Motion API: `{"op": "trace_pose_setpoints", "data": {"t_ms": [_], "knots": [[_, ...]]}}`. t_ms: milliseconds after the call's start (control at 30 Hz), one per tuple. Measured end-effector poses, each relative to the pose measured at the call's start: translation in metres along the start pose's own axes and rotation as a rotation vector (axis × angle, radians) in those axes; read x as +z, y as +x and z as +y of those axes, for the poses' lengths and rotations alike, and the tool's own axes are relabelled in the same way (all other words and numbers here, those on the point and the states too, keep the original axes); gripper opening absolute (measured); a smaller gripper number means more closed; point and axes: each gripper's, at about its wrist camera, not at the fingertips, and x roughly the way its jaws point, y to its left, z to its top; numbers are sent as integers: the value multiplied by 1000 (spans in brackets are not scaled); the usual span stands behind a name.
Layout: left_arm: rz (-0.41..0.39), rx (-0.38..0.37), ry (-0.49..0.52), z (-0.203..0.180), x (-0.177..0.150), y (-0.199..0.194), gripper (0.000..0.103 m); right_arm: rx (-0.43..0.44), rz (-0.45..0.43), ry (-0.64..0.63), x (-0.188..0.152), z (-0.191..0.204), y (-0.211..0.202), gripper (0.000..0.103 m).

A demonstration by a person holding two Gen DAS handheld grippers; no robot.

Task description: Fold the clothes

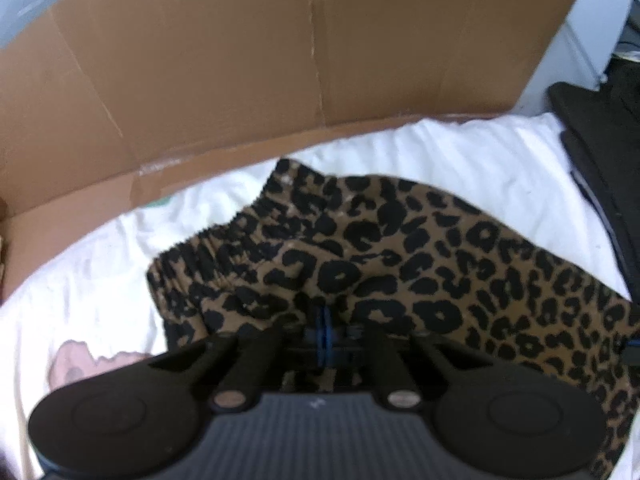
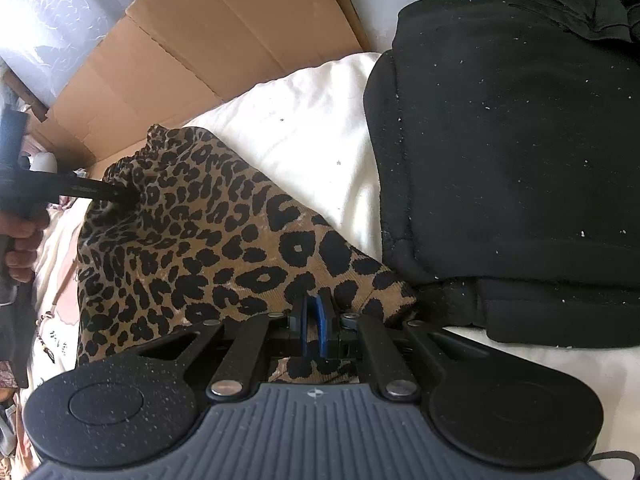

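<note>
Both our grippers pinch the leopard-print garment on the white bedding.

Our left gripper has its jaws drawn narrow on the leopard-print garment just below its gathered elastic waistband — the cloth bunches between the blue pads. Our right gripper is likewise nearly closed on the garment's other end, fabric caught between its pads. The garment lies spread across the white bedding, a flattened cardboard box standing behind it and a folded black garment just beside it — touching its corner near our right gripper.
</note>
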Motion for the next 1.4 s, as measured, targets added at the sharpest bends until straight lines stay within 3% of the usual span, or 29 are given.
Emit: {"op": "trace_pose_setpoints", "data": {"t_ms": [133, 233, 300, 367, 567, 700, 867, 1133, 1400], "knots": [[-21, -34, 20, 1, -12, -22, 8, 52, -35, -1, 4, 3, -6, 35], [-23, -66, 30, -1, -27, -32, 13, 65, -41, -21, 6, 11, -6, 35], [-3, -90, 46, -5, -35, -32, 29, 70, -40, -38, 6, 16, -4, 35], [18, -104, 52, -9, -40, -29, 36, 73, -36, -55, 5, 22, -3, 35], [42, -47, 53, -10, -52, -5, 38, 66, -5, -115, 1, 35, 6, 35], [32, 58, 40, -2, -52, 4, 37, 29, 20, -108, -3, 29, 9, 34], [29, 71, 23, 7, -48, -4, 29, 26, 27, -97, -10, 19, 2, 34], [-11, -17, 58, -1, -61, -46, 30, 57, 6, -125, -14, 35, -10, 35], [-15, -100, 53, -32, -85, -49, 33, 95, 21, -194, -21, 64, -1, 35]]}}
